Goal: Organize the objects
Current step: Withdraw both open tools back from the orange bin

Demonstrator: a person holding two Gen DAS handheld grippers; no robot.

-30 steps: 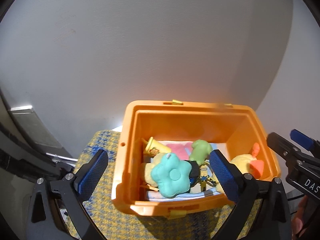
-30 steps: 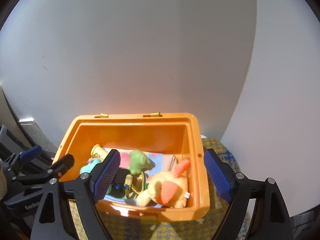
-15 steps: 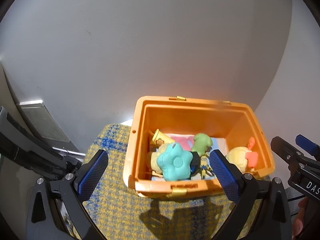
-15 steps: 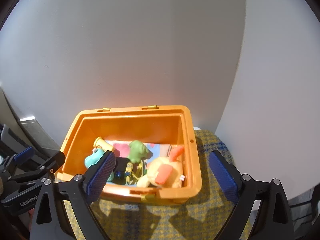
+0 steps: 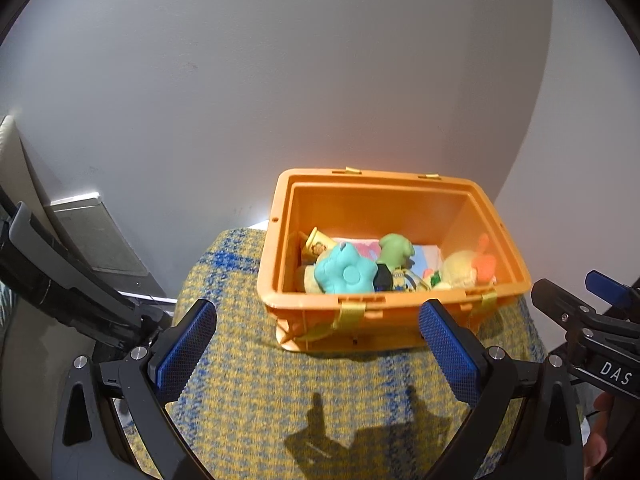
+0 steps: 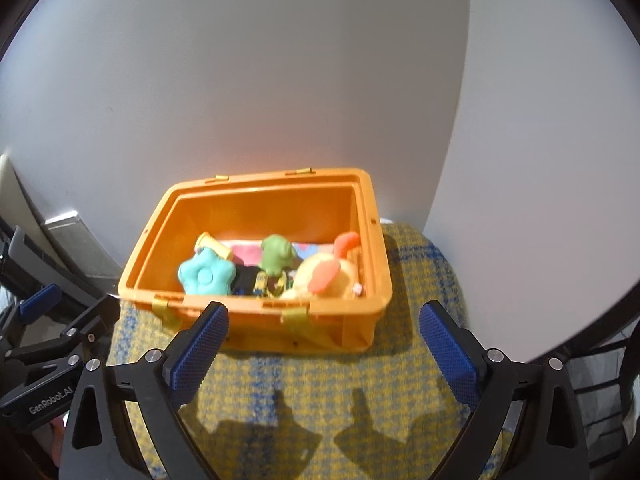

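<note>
- Far left of both frames: dark metal frame parts (image 5: 60, 280) and a grey panel (image 5: 96, 240) are seen beside the yellow-blue woven cloth (image 5: 248, 380); little room is left on that side for a swing-out.
- Lower left to lower right, left wrist view: the left gripper (image 5: 316, 352) is held wide apart w/ nothing between the blue pads, above bare cloth, short of the bin's near wall.
- Centre: the orange bin (image 5: 400, 200) is set lidless on the cloth, close to the white wall (image 5: 320, 80); a teal flower plush (image 5: 344, 272), green plush (image 5: 394, 250) and yellow-orange plush (image 5: 464, 270) are piled inside w/ smaller toys.
- Lower part, right wrist view: the right gripper (image 6: 324, 350) has just been opening and is spread wide, empty, near the bin's front rim.
- Right: the cloth's edge falls away just past the bin; the wall corner is close behind.
- Risks, as judged: the bin's rim or yellow latches (image 6: 294, 314) could be clipped by a low finger and the bin shoved toward the cloth's edge; the two grippers, side by side, could collide; loosely piled plush could spill if the bin is tipped.
</note>
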